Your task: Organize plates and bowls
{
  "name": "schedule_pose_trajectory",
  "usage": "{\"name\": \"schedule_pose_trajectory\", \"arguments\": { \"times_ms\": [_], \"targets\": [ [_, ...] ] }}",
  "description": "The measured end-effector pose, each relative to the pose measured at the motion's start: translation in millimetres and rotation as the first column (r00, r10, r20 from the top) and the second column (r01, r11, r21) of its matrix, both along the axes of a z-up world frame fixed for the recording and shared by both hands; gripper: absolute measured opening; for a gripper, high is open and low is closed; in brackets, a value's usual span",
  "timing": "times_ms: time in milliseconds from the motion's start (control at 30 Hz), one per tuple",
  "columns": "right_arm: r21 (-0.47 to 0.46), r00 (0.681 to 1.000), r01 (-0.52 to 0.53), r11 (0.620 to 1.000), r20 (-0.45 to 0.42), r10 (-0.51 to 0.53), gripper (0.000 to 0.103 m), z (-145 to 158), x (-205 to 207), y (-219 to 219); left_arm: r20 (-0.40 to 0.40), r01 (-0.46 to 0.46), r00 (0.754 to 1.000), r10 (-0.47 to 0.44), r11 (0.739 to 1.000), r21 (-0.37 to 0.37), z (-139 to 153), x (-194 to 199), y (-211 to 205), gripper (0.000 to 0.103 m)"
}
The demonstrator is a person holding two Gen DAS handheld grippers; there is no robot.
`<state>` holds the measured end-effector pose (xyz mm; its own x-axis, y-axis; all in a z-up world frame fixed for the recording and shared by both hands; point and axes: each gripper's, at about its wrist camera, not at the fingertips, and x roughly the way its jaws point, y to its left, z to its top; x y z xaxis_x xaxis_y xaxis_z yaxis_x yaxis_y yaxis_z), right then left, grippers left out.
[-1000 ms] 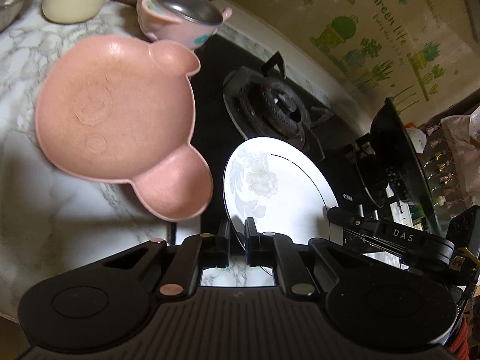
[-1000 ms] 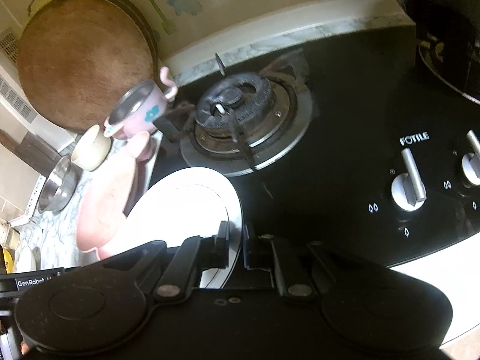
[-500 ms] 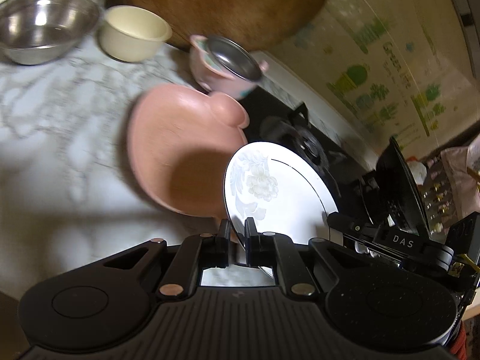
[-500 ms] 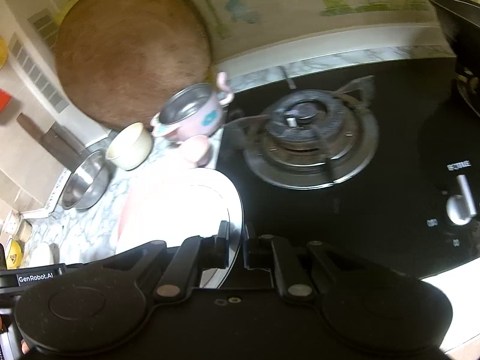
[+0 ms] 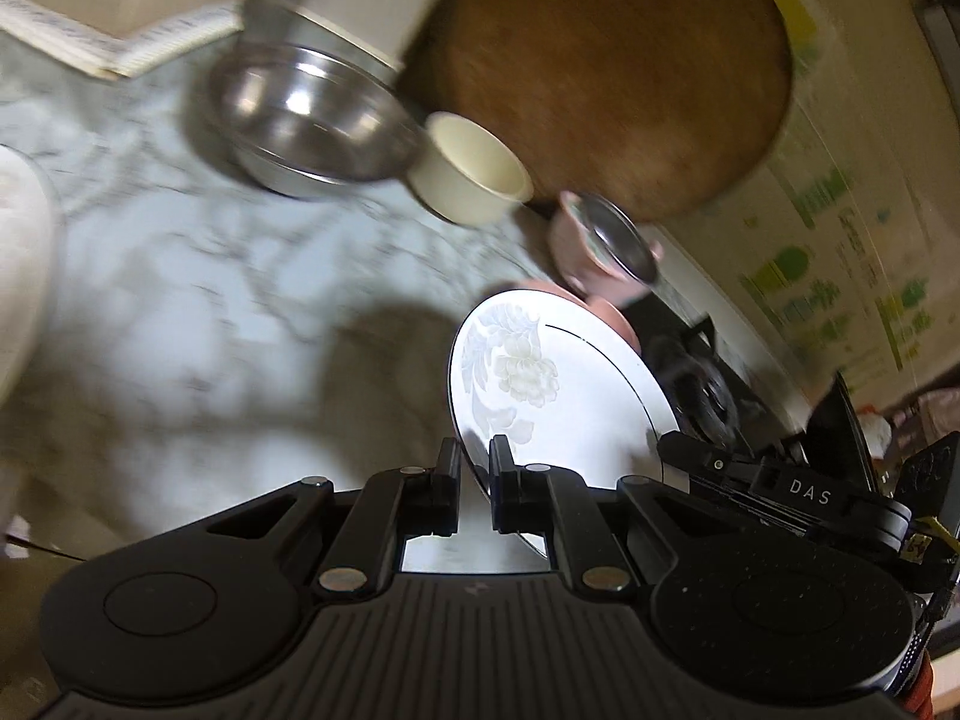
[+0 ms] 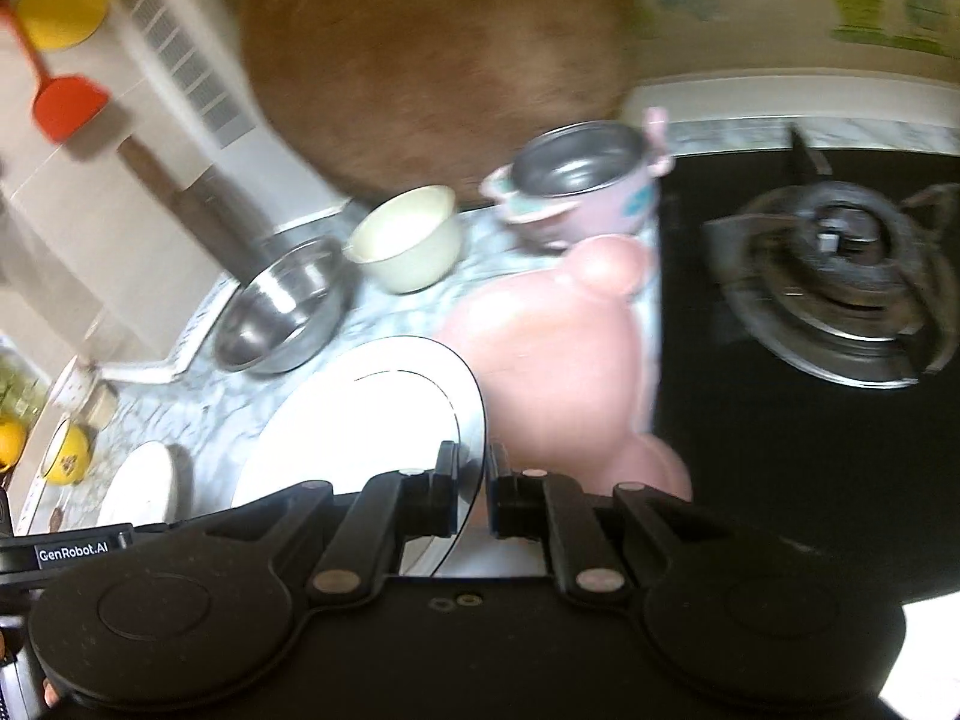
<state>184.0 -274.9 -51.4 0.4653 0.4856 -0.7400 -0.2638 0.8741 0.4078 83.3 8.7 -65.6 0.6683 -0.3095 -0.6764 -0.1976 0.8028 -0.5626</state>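
1. White china with a pale flower print: the plate (image 5: 564,384) is what we carry, held clear of the marble counter (image 5: 180,300) by both tools at once.
2. Our left gripper (image 5: 475,468) has its fingers nearly closed, pinching the plate's near rim; the plate stands tilted on edge between them.
3. Our right gripper (image 6: 474,474) pinches the opposite rim in the same narrow way, with the plate (image 6: 360,420) spreading to its left. We judge the two-sided hold is there to keep a thin, slick rim from pivoting.
4. On the counter beneath and beyond lies the pink bear-shaped plate (image 6: 558,360), at the counter edge next to the black hob (image 6: 810,420).
5. Toward the back edge stand the steel bowl (image 6: 276,312), the cream bowl (image 6: 408,240) just beside it, and the pink two-handled bowl (image 6: 582,186) near the hob corner, in front of the round wooden board (image 6: 432,60).
6. Another white dish (image 6: 144,480) sits toward the counter's left end.
7. Both views are blurred, so we cannot tell the plate's height above the pink plate. We judge stacking there is the likely aim.
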Motion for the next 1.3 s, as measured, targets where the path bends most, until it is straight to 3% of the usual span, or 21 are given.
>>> {"name": "schedule_pose_trajectory", "arguments": {
  "times_ms": [633, 1300],
  "targets": [
    [0.029, 0.968, -0.253, 0.967, 0.007, 0.252, 0.01, -1, -13, 173, 0.024, -0.246, 0.969, 0.245, 0.967, 0.059, 5, -79, 143, 0.008],
    [0.019, 0.922, -0.385, 0.923, -0.031, 0.385, 0.01, -40, -37, 305, -0.032, -0.407, 0.91, 0.414, 0.904, 0.132, -32, -129, 236, 0.008]
  ]
}}
